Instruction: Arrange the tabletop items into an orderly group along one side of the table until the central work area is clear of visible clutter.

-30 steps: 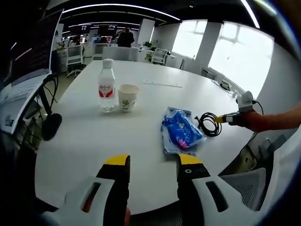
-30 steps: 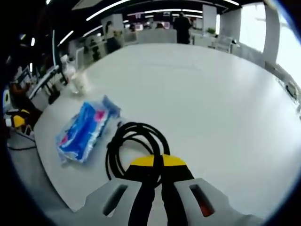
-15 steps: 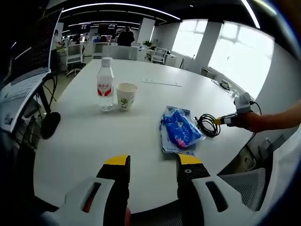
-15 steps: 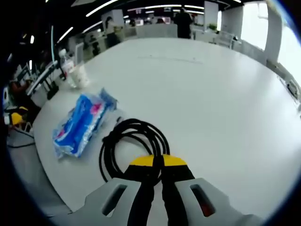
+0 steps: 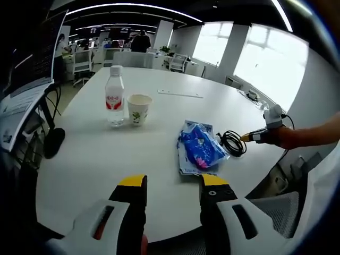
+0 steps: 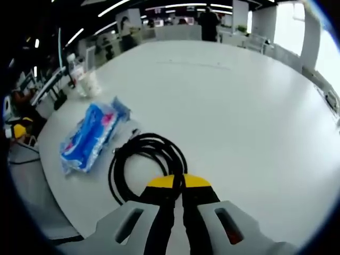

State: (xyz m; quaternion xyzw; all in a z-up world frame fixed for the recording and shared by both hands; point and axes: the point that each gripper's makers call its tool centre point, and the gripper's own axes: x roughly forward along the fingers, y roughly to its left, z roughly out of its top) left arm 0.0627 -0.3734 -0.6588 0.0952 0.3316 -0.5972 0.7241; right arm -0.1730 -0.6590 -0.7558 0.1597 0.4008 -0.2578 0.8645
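right gripper (image 6: 178, 183): jaws pinching coiled black cable (image 6: 141, 162) | left gripper (image 5: 172, 183): jaws spread, empty | blue packet (image 5: 197, 147): ahead of left fingers

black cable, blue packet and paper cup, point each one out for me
black cable (image 6: 123, 169): right gripper view, on the left side of its coiled loop.
blue packet (image 5: 198, 151): left gripper view, on the middle of its blue wrapper.
paper cup (image 5: 138, 110): left gripper view, on its side wall.

no legible text anywhere
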